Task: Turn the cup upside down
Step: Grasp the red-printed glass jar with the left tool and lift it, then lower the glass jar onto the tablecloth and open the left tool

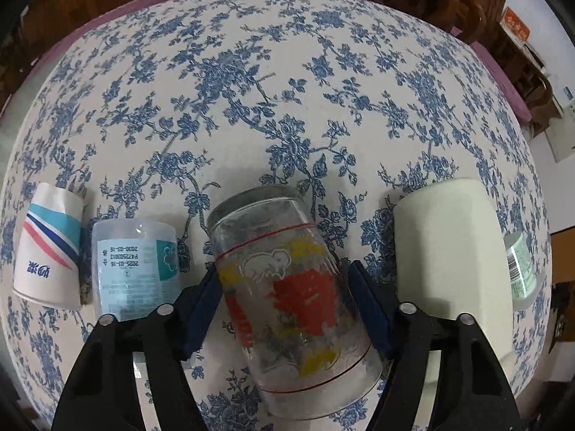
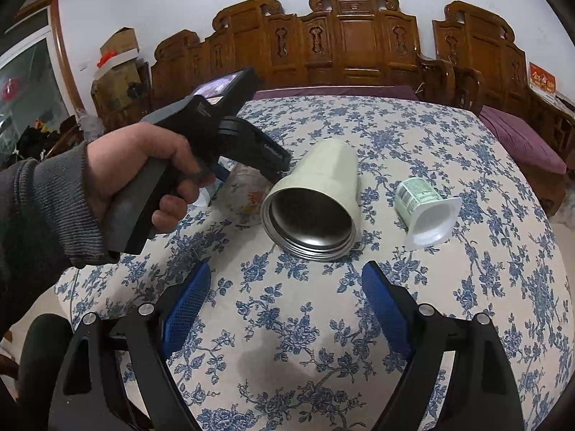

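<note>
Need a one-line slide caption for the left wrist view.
Left gripper grips a printed glass cup, tilted over the floral tablecloth between other cups.

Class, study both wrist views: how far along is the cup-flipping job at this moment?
Done: the paper cup and clear plastic cup look upside down. In hand: the left gripper brackets the tilted glass. Left: the tumbler and yogurt cup lie sideways; the right gripper is open, holding nothing.

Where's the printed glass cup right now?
In the left wrist view the printed glass cup sits low centre between the left gripper's blue pads, tilted, with the clear plastic cup on one side and the cream tumbler on the other.
</note>
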The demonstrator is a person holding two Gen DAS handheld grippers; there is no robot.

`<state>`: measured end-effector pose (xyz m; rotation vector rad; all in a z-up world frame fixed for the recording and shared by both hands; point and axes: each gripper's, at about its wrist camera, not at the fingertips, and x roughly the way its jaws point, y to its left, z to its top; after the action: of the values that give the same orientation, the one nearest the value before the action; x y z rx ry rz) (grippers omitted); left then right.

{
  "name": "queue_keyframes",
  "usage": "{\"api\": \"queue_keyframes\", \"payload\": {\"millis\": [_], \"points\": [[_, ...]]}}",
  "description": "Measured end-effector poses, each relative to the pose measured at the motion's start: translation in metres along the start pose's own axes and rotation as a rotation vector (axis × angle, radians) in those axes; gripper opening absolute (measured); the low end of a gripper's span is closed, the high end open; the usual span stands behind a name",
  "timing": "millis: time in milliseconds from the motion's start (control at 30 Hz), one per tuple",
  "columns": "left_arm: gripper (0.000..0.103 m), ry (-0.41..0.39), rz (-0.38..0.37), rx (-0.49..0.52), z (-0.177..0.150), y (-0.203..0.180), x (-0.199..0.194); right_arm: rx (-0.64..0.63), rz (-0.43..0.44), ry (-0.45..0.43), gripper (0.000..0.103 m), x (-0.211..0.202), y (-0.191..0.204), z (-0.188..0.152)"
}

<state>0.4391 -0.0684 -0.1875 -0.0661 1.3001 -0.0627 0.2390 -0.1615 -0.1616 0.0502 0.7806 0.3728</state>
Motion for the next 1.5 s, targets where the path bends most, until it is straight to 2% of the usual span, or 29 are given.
{"api": "queue_keyframes", "payload": {"millis": [67,233,467,600,700,1000,1267,1467,1500], "points": [[0.056,-0.008,-0.003,0.018,-0.004,0.000,-0.004,0.002,-0.005,-0.001,0.088,-0.001,-0.002,-0.001],[0.056,-0.022,0.005,0.073,-0.025,0.001,-0.016,0.006,-0.019,-0.004,0.088,-0.006,-0.005,-0.001],[0.056,-0.067,-0.027,0.122,-0.078,0.005,-0.056,-0.024,-0.030,-0.008,0.088,-0.023,0.004,-0.005],[0.056,-0.074,-0.057,0.137,-0.107,0.003,-0.065,-0.048,-0.024,-0.011,0.088,-0.038,0.014,-0.008],[0.056,-0.067,-0.079,0.138,-0.123,-0.003,-0.064,-0.071,-0.015,-0.018,0.088,-0.051,0.023,-0.012],[0.056,-0.027,-0.069,0.131,-0.139,-0.008,-0.043,-0.066,-0.014,-0.008,0.088,-0.073,0.026,-0.022],[0.056,-0.166,-0.074,0.157,-0.162,0.005,-0.089,-0.056,-0.036,-0.007,0.088,-0.076,0.026,-0.018],[0.078,-0.329,-0.033,0.159,-0.186,0.035,-0.133,-0.047,-0.027,0.008,0.088,-0.060,0.037,-0.007],[0.085,-0.361,-0.022,0.151,-0.190,0.042,-0.140,-0.045,-0.026,0.011,0.088,-0.058,0.039,-0.005]]}}
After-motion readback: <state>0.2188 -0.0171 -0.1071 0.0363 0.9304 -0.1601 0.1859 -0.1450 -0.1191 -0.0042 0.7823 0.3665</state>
